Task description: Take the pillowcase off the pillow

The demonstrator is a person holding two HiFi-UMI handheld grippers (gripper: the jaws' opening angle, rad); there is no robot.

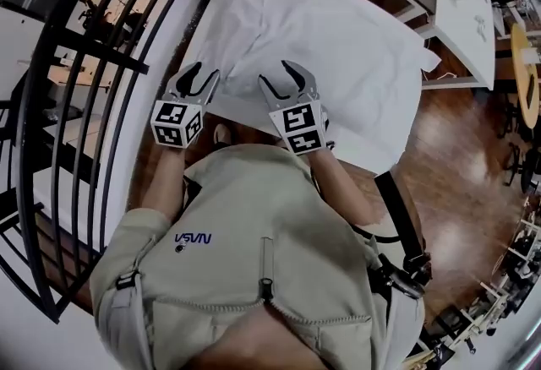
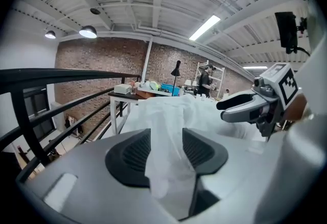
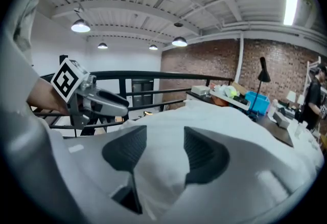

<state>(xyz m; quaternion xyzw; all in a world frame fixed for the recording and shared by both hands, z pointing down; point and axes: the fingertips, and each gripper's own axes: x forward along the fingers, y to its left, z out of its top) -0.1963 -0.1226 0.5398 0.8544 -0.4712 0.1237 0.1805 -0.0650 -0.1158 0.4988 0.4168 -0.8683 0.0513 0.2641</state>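
Observation:
A white pillow in its pillowcase (image 1: 338,47) lies flat on a table, its near edge toward me. At the near left corner, my left gripper (image 1: 196,73) has a gathered fold of the pillowcase (image 2: 166,131) standing between its pads, which press on it from both sides. My right gripper (image 1: 286,73) sits a hand's width to the right on the same near edge. Its jaws stand wide, with a thick white bulge of the pillow (image 3: 163,141) filling the gap and touching both pads. Each gripper shows in the other's view: the right gripper (image 2: 225,107) and the left gripper (image 3: 120,104).
A black metal railing (image 1: 93,64) runs close along the left of the table. A white table (image 1: 465,13) stands at the far right over a wooden floor (image 1: 456,157). A small table with boxes and a blue bin (image 2: 153,87) stands beyond the pillow.

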